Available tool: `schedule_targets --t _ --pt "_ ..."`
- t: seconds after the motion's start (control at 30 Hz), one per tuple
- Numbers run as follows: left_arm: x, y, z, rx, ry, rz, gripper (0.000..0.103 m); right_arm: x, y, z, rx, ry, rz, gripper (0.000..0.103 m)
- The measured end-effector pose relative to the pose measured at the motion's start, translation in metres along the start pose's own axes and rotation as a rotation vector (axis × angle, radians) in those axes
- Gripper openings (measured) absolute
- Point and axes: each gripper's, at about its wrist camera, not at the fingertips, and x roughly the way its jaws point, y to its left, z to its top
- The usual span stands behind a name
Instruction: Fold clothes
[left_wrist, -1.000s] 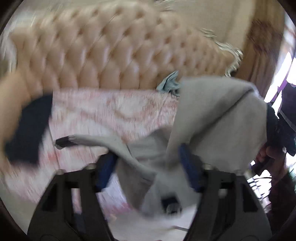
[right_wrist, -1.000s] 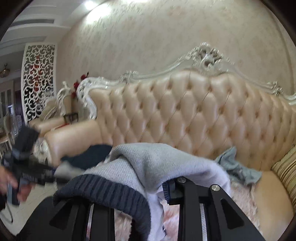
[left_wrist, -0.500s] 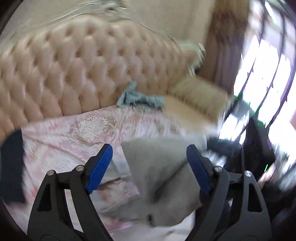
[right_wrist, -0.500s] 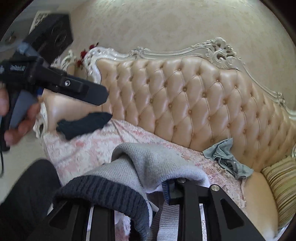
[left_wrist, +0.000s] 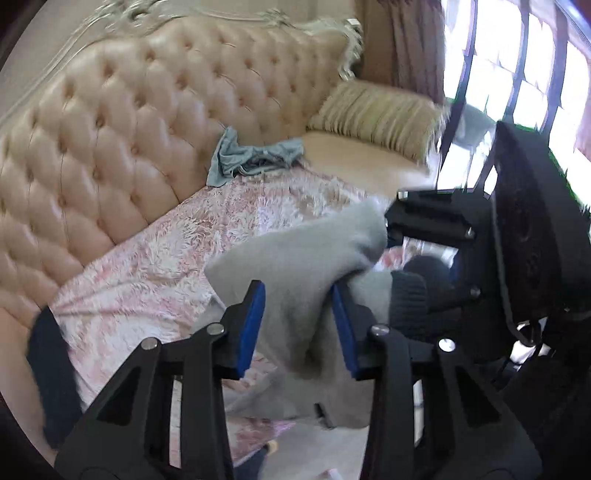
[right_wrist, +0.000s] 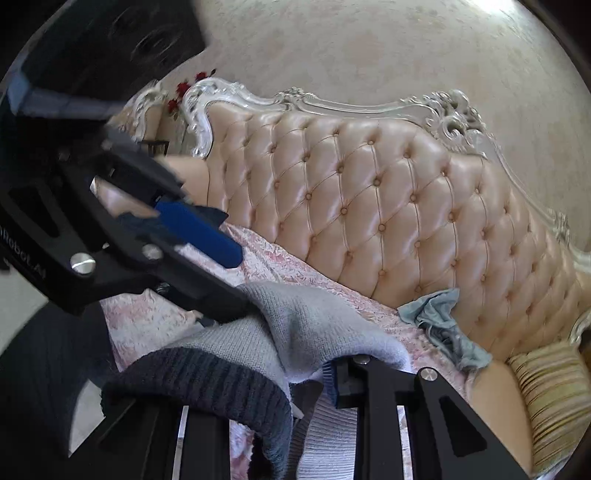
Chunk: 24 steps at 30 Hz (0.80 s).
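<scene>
Grey sweater (left_wrist: 306, 266) bunched above the pink sofa throw (left_wrist: 155, 266), a fold between left hand-held gripper (left_wrist: 297, 326) pads, narrow gap, while right hand-held gripper (right_wrist: 258, 384) clamps its dark ribbed hem (right_wrist: 207, 380).

A big sofa (left_wrist: 110, 155) with a puffy, buttoned back holds everything. A pink fuzzy blanket (left_wrist: 177, 258) covers its seat. A crumpled light blue cloth (left_wrist: 251, 158) lies at the back of the seat, touching the sofa back. A striped yellow pillow (left_wrist: 376, 114) sits at the far end. A dark cloth (left_wrist: 51, 376), maybe a sock, lies blurry at the other end. The gray sweater (left_wrist: 303, 280) hangs over the blanket's front edge.
</scene>
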Motion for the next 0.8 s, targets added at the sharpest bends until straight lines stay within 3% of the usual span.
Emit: schedule_targets --t 0.13,0.23,0.33,0.43,0.47,0.5,0.53,0.6,0.8 --pt "-0.002 -0.015 0.001 0.189 0.014 0.047 0.041 0.002 0.013 0.0 -0.113 0.014 -0.046 0.025" --pt "-0.002 -0.03 -0.001 0.44 0.029 0.081 0.041 0.003 0.03 -0.001 -0.256 0.022 -0.098 0.024" --pt "0.001 -0.035 -0.001 0.626 0.053 0.053 0.041 0.005 0.045 -0.004 -0.388 0.028 -0.146 0.023" --pt "0.006 -0.028 0.011 0.609 0.134 -0.062 0.041 0.007 0.06 -0.011 -0.516 0.025 -0.174 0.023" --pt "0.007 -0.025 0.015 0.603 0.16 -0.101 0.035 0.007 0.064 -0.013 -0.543 0.02 -0.175 0.023" --pt "0.009 -0.023 0.018 0.597 0.187 -0.139 0.023 0.006 0.065 -0.014 -0.551 0.016 -0.175 0.023" --pt "0.01 -0.02 0.022 0.588 0.21 -0.173 0.02 0.006 0.064 -0.014 -0.541 0.015 -0.177 0.022" --pt "0.007 -0.016 0.032 0.527 0.187 -0.156 0.012 0.004 0.058 -0.013 -0.506 0.008 -0.179 0.021" --pt "-0.01 0.014 0.063 0.266 0.09 -0.153 0.011 -0.004 0.026 0.001 -0.255 -0.07 -0.146 0.028"
